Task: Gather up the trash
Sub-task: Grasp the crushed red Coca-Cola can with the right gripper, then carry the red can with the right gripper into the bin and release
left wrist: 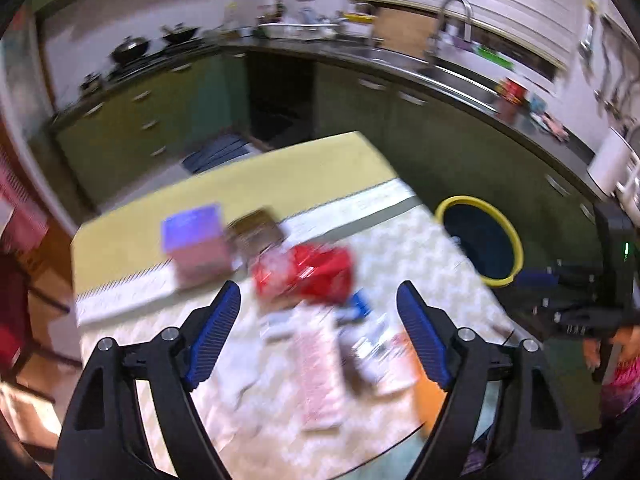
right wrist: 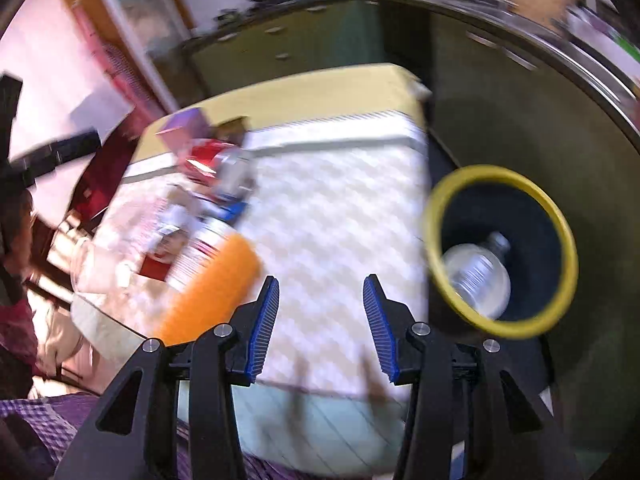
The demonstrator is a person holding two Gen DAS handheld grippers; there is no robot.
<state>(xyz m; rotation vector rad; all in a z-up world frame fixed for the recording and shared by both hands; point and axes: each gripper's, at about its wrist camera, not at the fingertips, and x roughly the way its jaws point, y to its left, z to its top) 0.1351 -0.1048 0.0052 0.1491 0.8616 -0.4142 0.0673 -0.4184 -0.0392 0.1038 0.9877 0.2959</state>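
A pile of trash lies on the table (left wrist: 288, 172): a red wrapper (left wrist: 308, 276), a pink box with a purple top (left wrist: 196, 240), a brown packet (left wrist: 256, 232), pale paper wrappers (left wrist: 320, 364) and an orange item (left wrist: 430, 400). My left gripper (left wrist: 319, 286) hovers over the pile, open and empty. A dark bin with a yellow rim (right wrist: 492, 173) stands on the floor right of the table, with a clear plastic bottle (right wrist: 476, 276) inside. My right gripper (right wrist: 322, 280) is open and empty above the table's near right part, left of the bin. Both views are motion-blurred.
Green kitchen cupboards (left wrist: 400, 128) and a counter with a sink (left wrist: 452, 76) curve behind the table and bin. Pans (left wrist: 132, 48) sit on the stove at the back left. A person's purple checked clothing (right wrist: 40, 412) shows at the near edge.
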